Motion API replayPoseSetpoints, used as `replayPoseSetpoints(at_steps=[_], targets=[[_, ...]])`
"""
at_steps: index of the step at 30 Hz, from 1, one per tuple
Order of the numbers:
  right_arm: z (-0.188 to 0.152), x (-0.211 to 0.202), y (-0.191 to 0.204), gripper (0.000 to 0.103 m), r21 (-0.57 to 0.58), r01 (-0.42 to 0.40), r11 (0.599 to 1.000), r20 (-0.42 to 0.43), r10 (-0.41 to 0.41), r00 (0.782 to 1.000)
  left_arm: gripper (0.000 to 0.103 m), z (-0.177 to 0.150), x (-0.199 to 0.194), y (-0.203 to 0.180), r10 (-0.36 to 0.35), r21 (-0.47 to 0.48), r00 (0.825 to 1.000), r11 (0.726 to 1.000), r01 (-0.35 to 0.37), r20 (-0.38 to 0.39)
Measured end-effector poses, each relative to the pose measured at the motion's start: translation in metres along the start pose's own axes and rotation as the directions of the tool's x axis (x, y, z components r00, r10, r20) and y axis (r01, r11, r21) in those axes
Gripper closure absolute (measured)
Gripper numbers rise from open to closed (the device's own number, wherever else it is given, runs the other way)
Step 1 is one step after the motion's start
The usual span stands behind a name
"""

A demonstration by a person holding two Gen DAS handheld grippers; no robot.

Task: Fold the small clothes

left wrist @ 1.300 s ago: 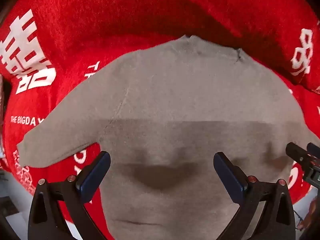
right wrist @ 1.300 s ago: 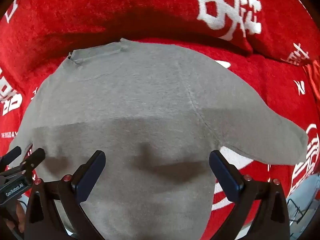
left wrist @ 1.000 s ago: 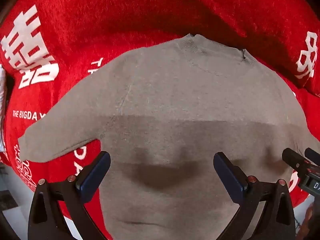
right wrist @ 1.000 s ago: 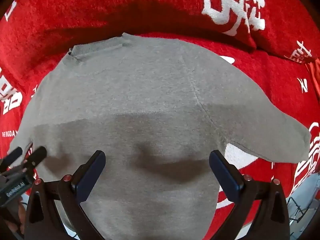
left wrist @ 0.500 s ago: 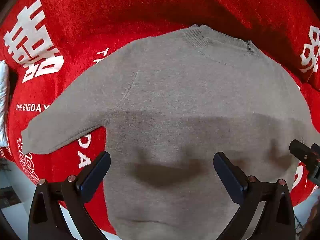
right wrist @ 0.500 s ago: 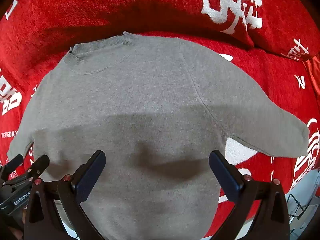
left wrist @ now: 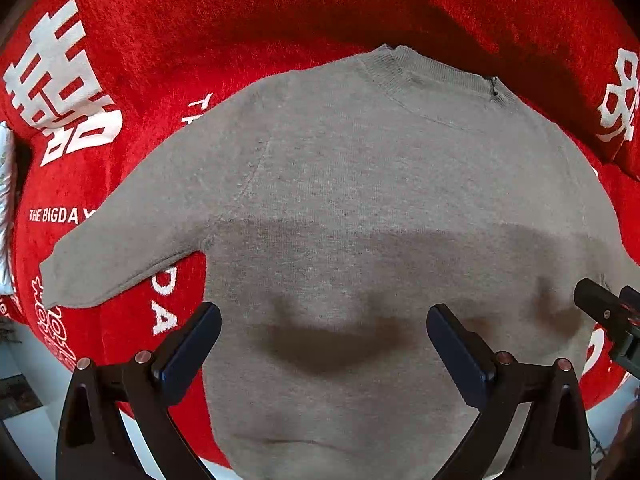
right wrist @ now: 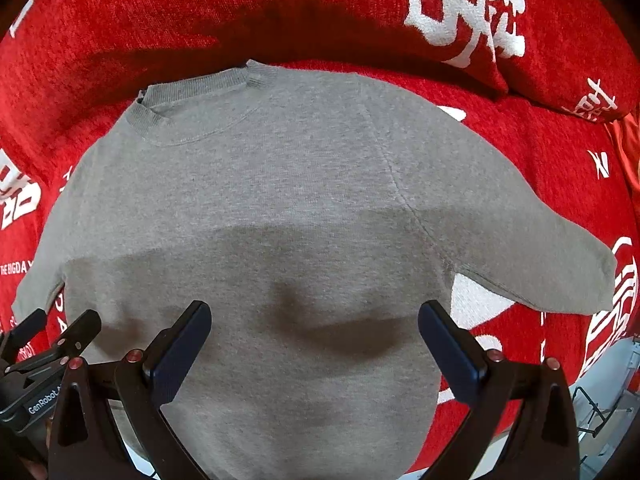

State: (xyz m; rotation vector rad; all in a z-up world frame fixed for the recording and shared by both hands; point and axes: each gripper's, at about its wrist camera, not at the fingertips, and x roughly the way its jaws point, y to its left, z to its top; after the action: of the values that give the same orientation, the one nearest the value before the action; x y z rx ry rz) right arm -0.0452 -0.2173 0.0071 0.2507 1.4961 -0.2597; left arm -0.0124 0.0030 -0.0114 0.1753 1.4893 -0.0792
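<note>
Open red blanket (left wrist: 248, 16) around sweater (left wrist: 360, 184)

Both grippers hang side by side, pointing forward — the left gripper (left wrist: 323, 330) spread wide with nothing between its jaws, the right gripper (right wrist: 314, 326) likewise.

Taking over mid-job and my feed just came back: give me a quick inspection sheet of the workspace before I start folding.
Surface: red blanket with white lettering, covering the work area.
Job's things: grey sweater spread flat, collar at the far end, both sleeves out to the sides, no fold made.
Clutter: nothing seen on the blanket.
Grippers: left hand-held gripper open above the lower body; right hand-held gripper open likewise, neither gripping cloth.
Cables: nothing seen.
Surroundings: pale floor at the lower corners; detail unclear.
</note>
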Motion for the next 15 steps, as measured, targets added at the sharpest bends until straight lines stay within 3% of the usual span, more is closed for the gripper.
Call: replayPoseSetpoints(at_steps=[15], targets=[[0.0032, 0.0003, 0.0026, 0.0, -0.005, 0.005, 1.0, -0.004, -0.005, 1.0, 0.0, 0.0003, 0.0007, 0.0019, -0.003, -0.004, 1.0, 1.0, 0.003, -0.007]])
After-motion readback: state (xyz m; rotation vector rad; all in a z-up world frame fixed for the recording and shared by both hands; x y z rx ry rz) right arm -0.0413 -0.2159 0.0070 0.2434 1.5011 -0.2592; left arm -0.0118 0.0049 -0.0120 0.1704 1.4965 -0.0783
